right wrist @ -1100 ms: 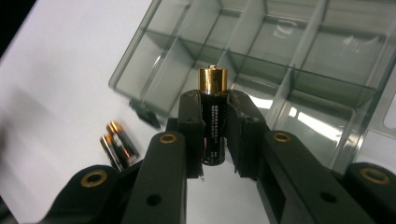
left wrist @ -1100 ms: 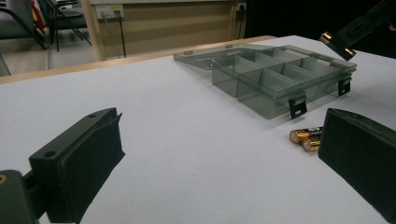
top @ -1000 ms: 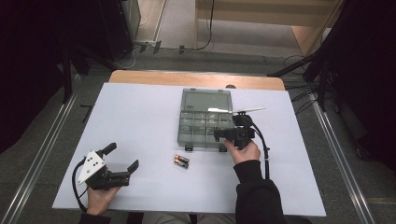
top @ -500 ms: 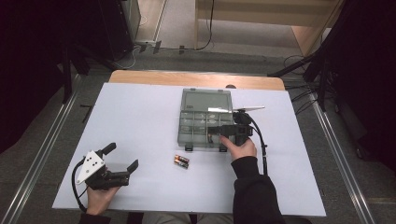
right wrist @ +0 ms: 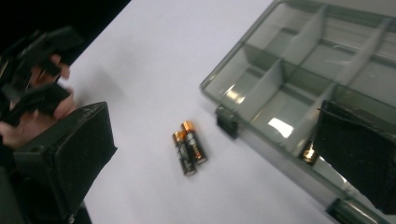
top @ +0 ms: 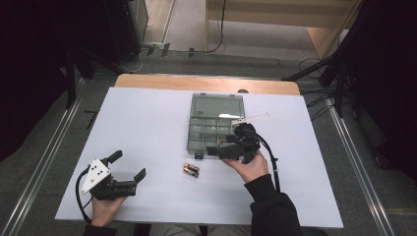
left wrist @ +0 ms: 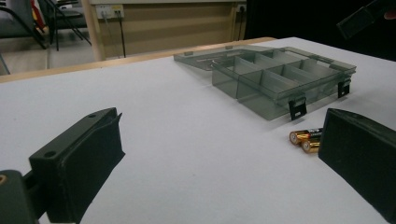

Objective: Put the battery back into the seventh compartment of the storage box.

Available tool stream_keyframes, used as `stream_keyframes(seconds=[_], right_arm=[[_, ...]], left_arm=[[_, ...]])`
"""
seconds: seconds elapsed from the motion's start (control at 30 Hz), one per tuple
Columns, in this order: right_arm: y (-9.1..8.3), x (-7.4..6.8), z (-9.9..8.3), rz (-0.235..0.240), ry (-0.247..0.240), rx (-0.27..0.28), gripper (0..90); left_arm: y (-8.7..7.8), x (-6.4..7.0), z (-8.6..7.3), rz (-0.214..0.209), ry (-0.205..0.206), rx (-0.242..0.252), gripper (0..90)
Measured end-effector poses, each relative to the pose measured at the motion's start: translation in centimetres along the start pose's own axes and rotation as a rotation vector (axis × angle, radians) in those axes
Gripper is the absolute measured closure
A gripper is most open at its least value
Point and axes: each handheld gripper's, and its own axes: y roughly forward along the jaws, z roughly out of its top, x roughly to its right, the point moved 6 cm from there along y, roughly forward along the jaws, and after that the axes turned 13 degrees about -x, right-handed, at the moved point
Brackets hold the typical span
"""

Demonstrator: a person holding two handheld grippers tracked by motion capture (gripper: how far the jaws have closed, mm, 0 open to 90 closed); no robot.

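Looking down from the high view, a white table (top: 147,118) holds a translucent grey plastic compartment box (top: 215,129), lid open, with two gold-and-black batteries (top: 191,170) lying side by side just in front of it. The right gripper (top: 216,150), jaws apart, hovers at the box's front edge; the left gripper (top: 129,170), jaws spread and empty, sits well apart (near the table's front left).

From the left gripper view, its wide jaws frame the batteries (left wrist: 306,138) and box (left wrist: 280,74).

From the right gripper view, spread jaws straddle the batteries (right wrist: 189,148) and the box's corner (right wrist: 261,100).
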Motion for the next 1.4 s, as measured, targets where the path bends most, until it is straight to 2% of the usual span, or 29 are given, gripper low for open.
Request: stream_keyframes(seconds=[0.07,0.13,0.23,0.33,0.5,0.53,0.57,0.63,0.73,0.77,0.9,0.97,1.0,1.13,1.17,1.2,1.23,1.3,1.4], right_arm=[[0.5,-0.9,0.0,0.017,-0.054,-0.049,0.0],[0.9,-1.7,-0.1,0.023,-0.093,-0.072,0.0],[1.5,-3.1,-0.1,0.003,-0.171,-0.101,0.0],[2.3,-4.4,-0.1,-0.046,-0.250,-0.133,0.0],[4.2,-5.4,-0.5,-0.181,-0.340,-0.258,1.4],[5.0,-5.7,-0.7,-0.201,-0.378,-0.291,1.5],[5.0,-5.7,-0.7,-0.201,-0.378,-0.291,1.5],[5.9,-6.1,-0.8,-0.227,-0.425,-0.316,2.0],[6.3,-6.3,-1.0,-0.232,-0.448,-0.331,2.1],[6.7,-6.4,-1.1,-0.263,-0.483,-0.341,2.2],[7.3,-6.6,-1.4,-0.280,-0.494,-0.370,3.8],[7.9,-6.7,-1.4,-0.279,-0.516,-0.388,5.0],[8.4,-6.9,-1.5,-0.280,-0.525,-0.414,8.0],[9.3,-7.1,-1.7,-0.297,-0.544,-0.454,12.1],[9.7,-7.2,-1.6,-0.295,-0.562,-0.458,14.2],[10.1,-7.5,-1.7,-0.306,-0.555,-0.487,16.4],[10.1,-7.5,-1.7,-0.306,-0.555,-0.487,16.4],[10.6,-7.6,-1.8,-0.318,-0.562,-0.504,24.0],[11.0,-7.4,-1.7,-0.371,-0.548,-0.519,33.5]], left_arm=[[0.0,0.0,0.0,0.000,-0.001,0.000,0.0],[0.0,0.0,0.0,0.000,0.001,-0.001,0.0],[0.0,0.0,0.0,0.000,0.002,-0.001,0.0],[0.0,0.0,0.0,-0.001,0.001,0.004,0.0],[0.0,0.0,0.0,-0.001,0.000,0.005,0.0],[-0.1,0.0,0.0,-0.001,-0.001,0.006,0.0],[-0.1,-0.1,0.0,-0.001,-0.002,0.006,0.0],[-0.1,-0.1,0.0,-0.001,0.000,0.006,0.0],[-0.1,0.0,0.0,-0.009,-0.001,0.009,0.0],[-0.1,0.0,0.1,-0.010,0.002,0.010,0.0],[-0.1,0.1,0.0,-0.013,0.004,0.008,0.0],[0.0,0.0,0.1,-0.012,0.006,0.007,0.0],[0.0,0.0,0.1,-0.012,0.006,0.008,0.0],[-0.1,0.0,0.1,-0.012,0.006,0.010,0.0],[-0.1,0.0,0.1,-0.014,0.004,0.012,0.0],[-0.1,0.0,0.1,-0.013,0.004,0.012,0.0],[-0.1,0.0,0.1,-0.013,0.005,0.012,0.0],[-0.1,-0.1,0.1,-0.014,0.004,0.012,0.0],[-0.1,0.0,0.1,-0.015,0.004,0.013,0.0]])
